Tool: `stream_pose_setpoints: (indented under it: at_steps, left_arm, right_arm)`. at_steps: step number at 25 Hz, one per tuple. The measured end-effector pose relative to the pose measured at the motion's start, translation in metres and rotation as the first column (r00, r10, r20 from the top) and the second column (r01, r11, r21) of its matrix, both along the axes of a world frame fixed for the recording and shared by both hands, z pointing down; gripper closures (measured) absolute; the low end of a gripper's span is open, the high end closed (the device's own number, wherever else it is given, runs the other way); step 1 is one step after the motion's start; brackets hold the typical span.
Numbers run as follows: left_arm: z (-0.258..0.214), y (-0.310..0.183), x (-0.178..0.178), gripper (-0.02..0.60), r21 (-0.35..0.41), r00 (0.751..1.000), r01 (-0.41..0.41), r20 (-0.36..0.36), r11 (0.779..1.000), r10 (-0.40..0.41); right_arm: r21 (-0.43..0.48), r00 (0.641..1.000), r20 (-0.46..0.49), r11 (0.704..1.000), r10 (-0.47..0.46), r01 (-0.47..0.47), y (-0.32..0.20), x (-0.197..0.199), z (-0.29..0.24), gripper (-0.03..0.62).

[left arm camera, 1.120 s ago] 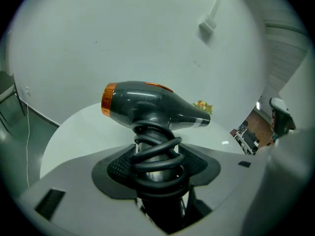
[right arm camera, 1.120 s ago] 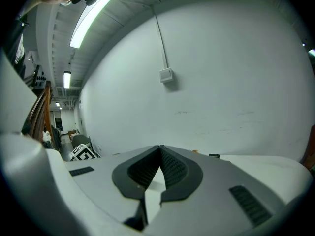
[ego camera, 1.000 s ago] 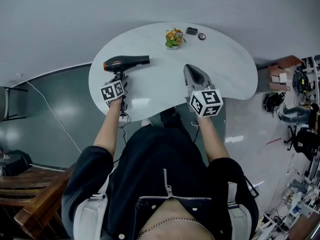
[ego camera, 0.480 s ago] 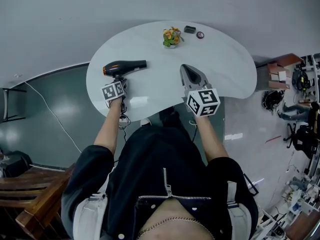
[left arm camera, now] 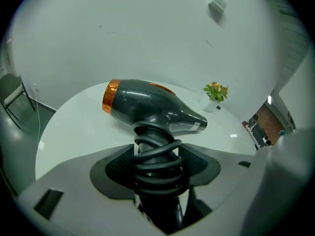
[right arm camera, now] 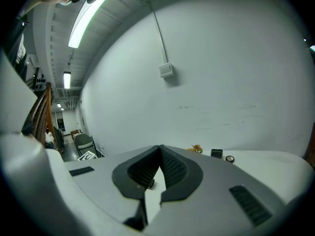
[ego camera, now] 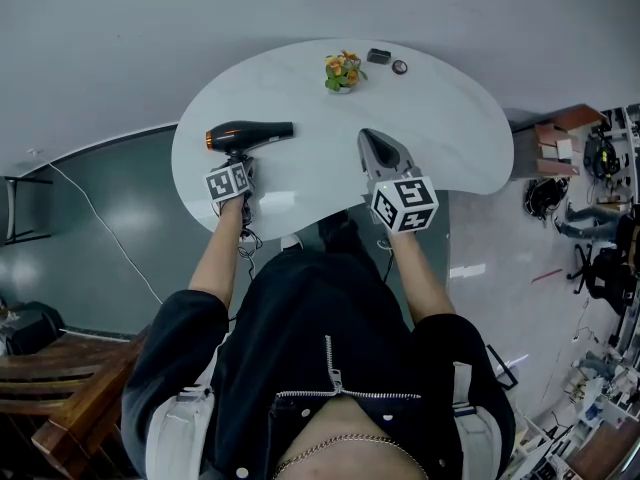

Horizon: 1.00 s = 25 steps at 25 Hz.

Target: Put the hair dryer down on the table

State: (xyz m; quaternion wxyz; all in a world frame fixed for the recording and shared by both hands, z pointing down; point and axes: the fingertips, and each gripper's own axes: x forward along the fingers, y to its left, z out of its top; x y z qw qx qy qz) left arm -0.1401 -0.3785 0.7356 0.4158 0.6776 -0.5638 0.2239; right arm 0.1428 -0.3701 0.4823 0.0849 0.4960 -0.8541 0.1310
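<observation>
**Black hair dryer (ego camera: 250, 133) settles left of the plant, grip still on**

Over the last second we bring the dryer slightly down and leftward, away from the potted plant (ego camera: 342, 72). In the last half second it barely shifts, so we judge the set-down on the table (ego camera: 450, 128) nearly done. We cannot tell whether it touches yet. Our left gripper (left arm camera: 157, 156) clamps the cord-wrapped handle, its jaws parted only by that. Nearer us than the plant, our right gripper (right arm camera: 160, 168) hovers with its jaws pressed together on nothing.
</observation>
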Motion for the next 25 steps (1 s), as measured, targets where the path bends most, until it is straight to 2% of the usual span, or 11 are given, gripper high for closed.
stream_pose_setpoints:
  at_steps: [6,15,18,20,25]
  left_arm:
    - [-0.001,0.011,0.000,0.301,0.001,1.000,0.006,-0.021,1.000,-0.006]
    - [-0.037,0.024,-0.010,0.315,0.135,1.000,0.018,0.011,0.991,-0.020]
    - [-0.068,0.028,-0.017,0.377,0.229,0.999,0.005,0.048,0.973,-0.016]
    - [-0.091,0.031,-0.023,0.449,0.289,0.996,-0.013,0.083,0.957,-0.011]
    - [-0.150,0.037,-0.030,0.524,0.435,0.987,-0.083,0.162,0.896,0.012]
  right_arm:
    - [-0.005,1.000,0.004,1.000,-0.012,0.012,0.004,-0.005,0.003,0.588]
    - [0.005,0.997,0.015,0.997,-0.078,0.078,0.007,-0.038,0.005,0.588]
    - [0.020,0.994,0.018,0.994,-0.107,0.106,0.010,-0.054,0.002,0.588]
    - [0.029,0.992,0.020,0.991,-0.128,0.127,0.012,-0.067,0.000,0.588]
    - [0.059,0.985,0.023,0.984,-0.173,0.171,0.015,-0.095,-0.005,0.588]
